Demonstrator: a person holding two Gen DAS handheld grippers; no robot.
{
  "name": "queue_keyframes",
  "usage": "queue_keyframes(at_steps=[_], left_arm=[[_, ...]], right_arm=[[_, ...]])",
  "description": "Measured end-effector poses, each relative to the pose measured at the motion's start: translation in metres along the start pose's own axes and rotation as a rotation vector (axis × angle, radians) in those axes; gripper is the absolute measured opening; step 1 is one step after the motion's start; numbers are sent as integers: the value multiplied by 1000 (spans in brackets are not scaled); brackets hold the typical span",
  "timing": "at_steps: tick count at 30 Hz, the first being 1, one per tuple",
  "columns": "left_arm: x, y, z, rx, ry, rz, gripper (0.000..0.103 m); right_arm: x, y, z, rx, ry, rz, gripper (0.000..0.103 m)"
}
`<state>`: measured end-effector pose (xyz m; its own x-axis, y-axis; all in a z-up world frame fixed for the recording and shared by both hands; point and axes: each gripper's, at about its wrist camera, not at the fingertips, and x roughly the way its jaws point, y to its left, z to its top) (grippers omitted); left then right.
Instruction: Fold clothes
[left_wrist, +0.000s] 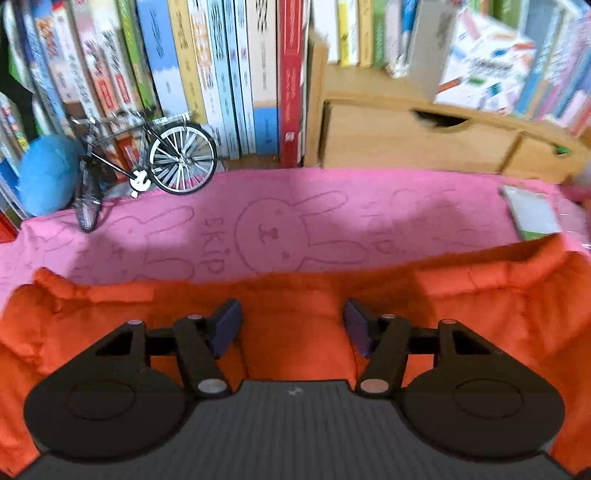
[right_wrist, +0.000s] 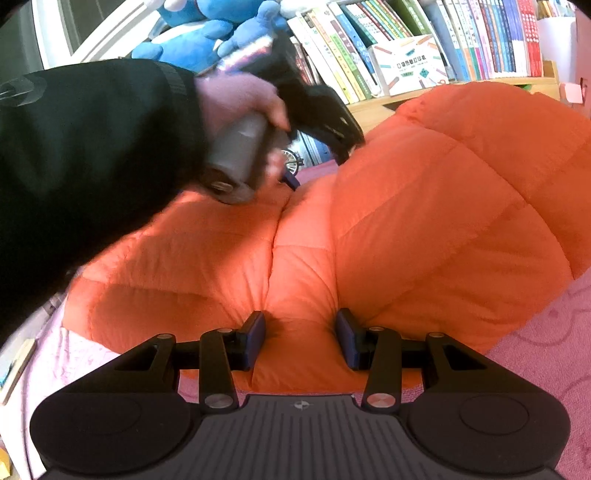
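Puffy orange quilted down jacket (right_wrist: 406, 221) lies bunched on pink bunny-print towel surface (left_wrist: 295, 221). Left gripper (left_wrist: 291, 325) and right gripper (right_wrist: 300, 338) both agape over it (light, squashy, slippery shell); pinch seams or hem.

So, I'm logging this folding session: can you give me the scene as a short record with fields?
garment: orange puffer jacket, bunched, not yet folded flat
surface: pink rabbit-print blanket
left gripper: open, over the jacket's far edge
right gripper: open, a puff of jacket bulging between its fingers
person: hand in a black sleeve holding the left gripper
background: books, model bicycle, wooden drawer unit
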<state>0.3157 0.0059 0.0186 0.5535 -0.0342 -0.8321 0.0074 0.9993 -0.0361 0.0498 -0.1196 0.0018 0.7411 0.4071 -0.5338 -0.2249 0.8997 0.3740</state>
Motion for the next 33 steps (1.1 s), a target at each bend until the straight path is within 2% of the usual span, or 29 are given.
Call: queue_keyframes(at_steps=[7, 11, 15, 23, 33], left_arm=[[-65, -9, -61, 113, -23, -108, 59], [-81, -13, -97, 164, -21, -99, 57], [-90, -12, -115, 175, -31, -88, 56], [-97, -8, -136, 199, -41, -85, 56], [-72, -3, -118, 158, -45, -79, 58]], right_arm=[[1, -2, 1, 10, -4, 4, 44], [0, -3, 2, 16, -6, 9, 44], [1, -4, 2, 21, -8, 14, 45], [1, -5, 4, 21, -8, 18, 47], [2, -3, 5, 18, -8, 19, 48]])
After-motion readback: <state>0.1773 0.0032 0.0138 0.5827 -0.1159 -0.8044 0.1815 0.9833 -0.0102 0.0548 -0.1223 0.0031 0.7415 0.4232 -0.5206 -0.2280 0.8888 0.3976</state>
